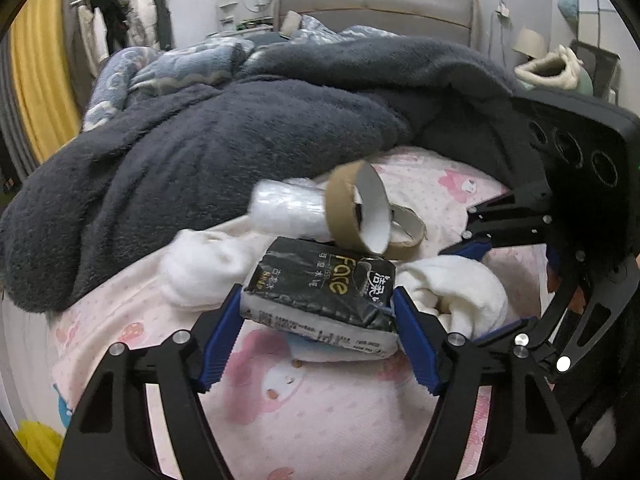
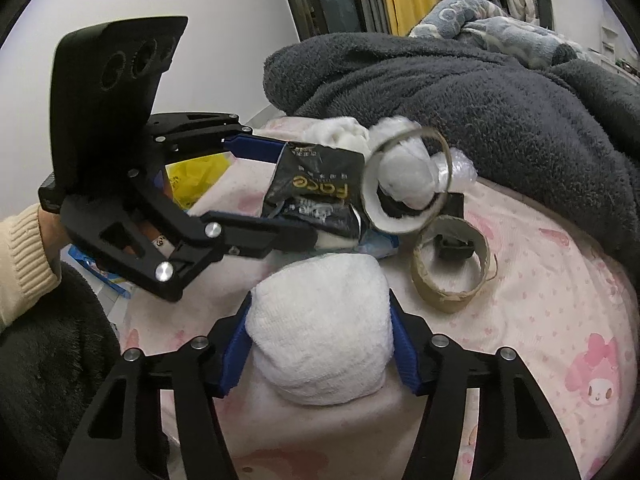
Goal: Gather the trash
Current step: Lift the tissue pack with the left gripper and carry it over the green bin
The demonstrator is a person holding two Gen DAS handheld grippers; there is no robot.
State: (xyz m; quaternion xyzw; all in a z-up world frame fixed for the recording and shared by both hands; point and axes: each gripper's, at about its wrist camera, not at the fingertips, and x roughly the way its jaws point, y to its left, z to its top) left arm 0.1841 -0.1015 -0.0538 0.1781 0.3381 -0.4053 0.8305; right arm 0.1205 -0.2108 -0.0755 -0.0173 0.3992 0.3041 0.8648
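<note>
My left gripper [image 1: 318, 320] is shut on a black tissue pack [image 1: 320, 292] and holds it just above the pink bed sheet; the pack also shows in the right wrist view [image 2: 316, 188]. A cardboard tape ring [image 1: 360, 212] looks mid-air and blurred beyond the pack. A second cardboard ring [image 2: 452, 268] lies on the sheet. My right gripper [image 2: 320, 328] is shut on a white cloth wad [image 2: 320, 332], seen in the left wrist view [image 1: 456, 296] too. A clear plastic roll [image 1: 288, 210] lies behind the pack.
A dark grey fleece blanket [image 1: 224, 144] is heaped across the bed behind the items. Another white wad [image 1: 200, 264] lies to the left. A yellow bag [image 2: 196, 180] sits past the bed edge. The pink sheet [image 1: 320, 420] spreads in front.
</note>
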